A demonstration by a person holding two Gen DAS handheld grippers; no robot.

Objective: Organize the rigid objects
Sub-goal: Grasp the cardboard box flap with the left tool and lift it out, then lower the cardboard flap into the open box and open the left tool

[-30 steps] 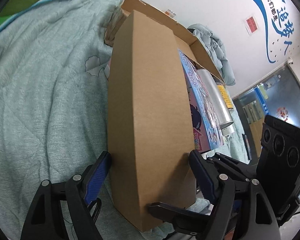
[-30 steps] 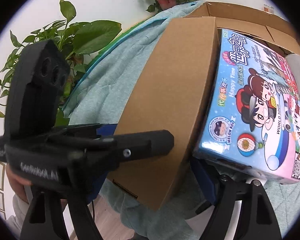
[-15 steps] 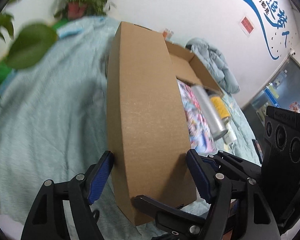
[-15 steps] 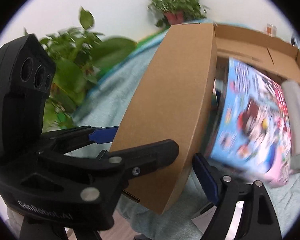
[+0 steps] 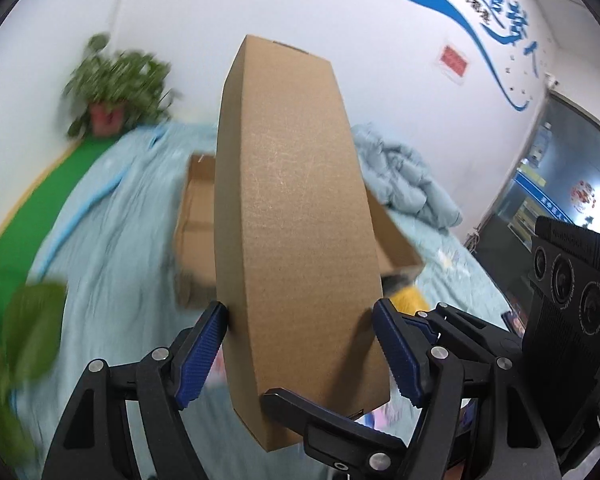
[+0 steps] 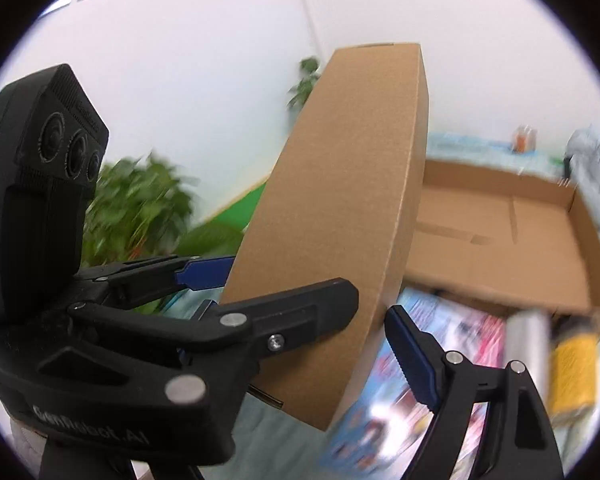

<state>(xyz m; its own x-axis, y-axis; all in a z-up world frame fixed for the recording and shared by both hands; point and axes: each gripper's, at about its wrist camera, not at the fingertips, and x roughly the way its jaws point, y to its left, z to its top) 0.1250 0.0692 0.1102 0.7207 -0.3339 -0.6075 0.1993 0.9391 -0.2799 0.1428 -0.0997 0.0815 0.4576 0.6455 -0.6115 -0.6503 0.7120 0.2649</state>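
Left tongs (image 5: 300,352) and right tongs (image 6: 312,324) both clamped on box lid (image 5: 296,208); keep level, steady.

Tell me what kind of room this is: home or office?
Probably an office or lab staged as a bedroom: a quilt-covered bed, but a blue slogan graphic on the wall and a glass door with stickers. A potted plant stands in the corner.

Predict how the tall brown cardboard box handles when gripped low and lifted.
Probably stiff: the cardboard box keeps flat faces with the left gripper clamped across its width. Likely light for its size, since an end grip carries it. It stands tall above the grip, so it may tip or swing.
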